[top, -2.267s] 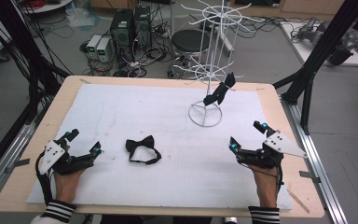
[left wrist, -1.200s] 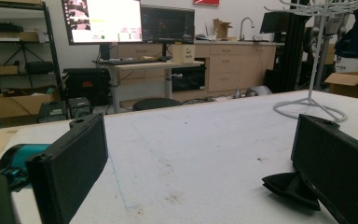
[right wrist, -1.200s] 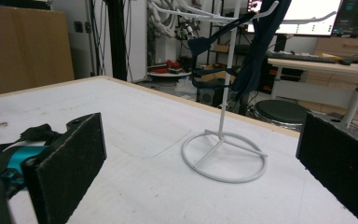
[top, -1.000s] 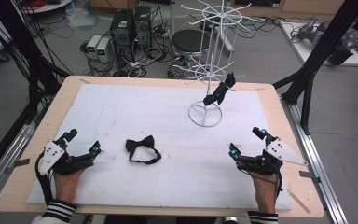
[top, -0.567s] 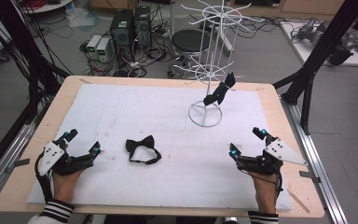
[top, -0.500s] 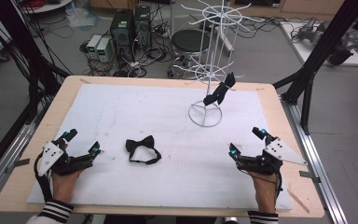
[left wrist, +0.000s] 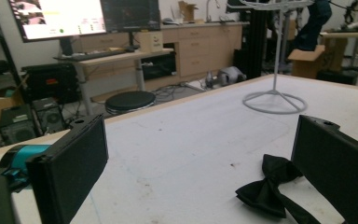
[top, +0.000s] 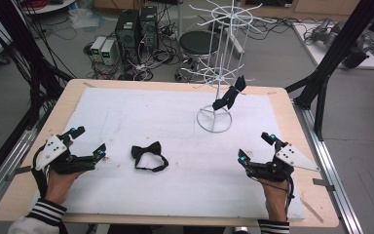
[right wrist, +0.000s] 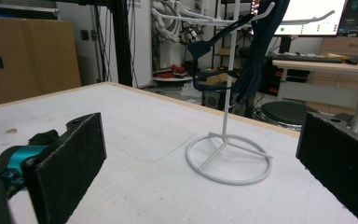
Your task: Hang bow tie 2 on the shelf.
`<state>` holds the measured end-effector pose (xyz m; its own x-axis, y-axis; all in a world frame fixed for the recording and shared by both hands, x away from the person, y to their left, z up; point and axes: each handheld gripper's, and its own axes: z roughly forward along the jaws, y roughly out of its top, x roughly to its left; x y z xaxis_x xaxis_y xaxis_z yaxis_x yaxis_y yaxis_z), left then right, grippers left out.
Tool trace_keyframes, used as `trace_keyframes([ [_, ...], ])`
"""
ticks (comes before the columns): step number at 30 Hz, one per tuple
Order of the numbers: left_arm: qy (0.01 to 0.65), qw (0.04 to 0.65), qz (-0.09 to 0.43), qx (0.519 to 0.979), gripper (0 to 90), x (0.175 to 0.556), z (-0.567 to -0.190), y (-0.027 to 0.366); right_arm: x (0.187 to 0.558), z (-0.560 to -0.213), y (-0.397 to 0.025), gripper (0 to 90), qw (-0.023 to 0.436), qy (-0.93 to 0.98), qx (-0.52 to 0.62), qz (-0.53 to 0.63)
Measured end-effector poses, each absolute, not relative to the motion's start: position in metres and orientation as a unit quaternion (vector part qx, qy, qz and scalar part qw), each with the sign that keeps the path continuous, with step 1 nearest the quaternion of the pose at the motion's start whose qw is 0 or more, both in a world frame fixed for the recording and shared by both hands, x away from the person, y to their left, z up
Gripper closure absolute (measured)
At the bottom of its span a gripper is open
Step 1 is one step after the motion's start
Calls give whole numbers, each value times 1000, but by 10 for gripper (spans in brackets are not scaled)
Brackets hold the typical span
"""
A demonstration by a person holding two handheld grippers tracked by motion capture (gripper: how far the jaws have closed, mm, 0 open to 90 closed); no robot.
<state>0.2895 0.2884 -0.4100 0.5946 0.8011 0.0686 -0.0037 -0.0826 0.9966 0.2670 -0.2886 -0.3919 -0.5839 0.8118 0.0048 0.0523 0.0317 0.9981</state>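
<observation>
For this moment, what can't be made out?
- Left gripper view: the bow tie on the table is partly hidden by the left gripper's jaw.
- Right gripper view: the dark tie on the white rack is cut off by the top edge.

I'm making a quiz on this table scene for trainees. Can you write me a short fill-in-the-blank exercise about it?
1. The bow tie on the table lies nearest the ____ tongs.
2. The other bow tie hangs on the white wire ____.
3. The jaws of the right tongs are ____.

Missing words: left; rack; open
</observation>
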Motion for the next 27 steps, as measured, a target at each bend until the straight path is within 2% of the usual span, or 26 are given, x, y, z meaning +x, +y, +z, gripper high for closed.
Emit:
trace_keyframes([
  [11,272,581,265,719,42,312,-388,274,269,-392,-287,7,297,652,319,621],
  [27,210,501,186,819,42,337,-380,249,268,-392,-286,6,280,663,294,629],
])
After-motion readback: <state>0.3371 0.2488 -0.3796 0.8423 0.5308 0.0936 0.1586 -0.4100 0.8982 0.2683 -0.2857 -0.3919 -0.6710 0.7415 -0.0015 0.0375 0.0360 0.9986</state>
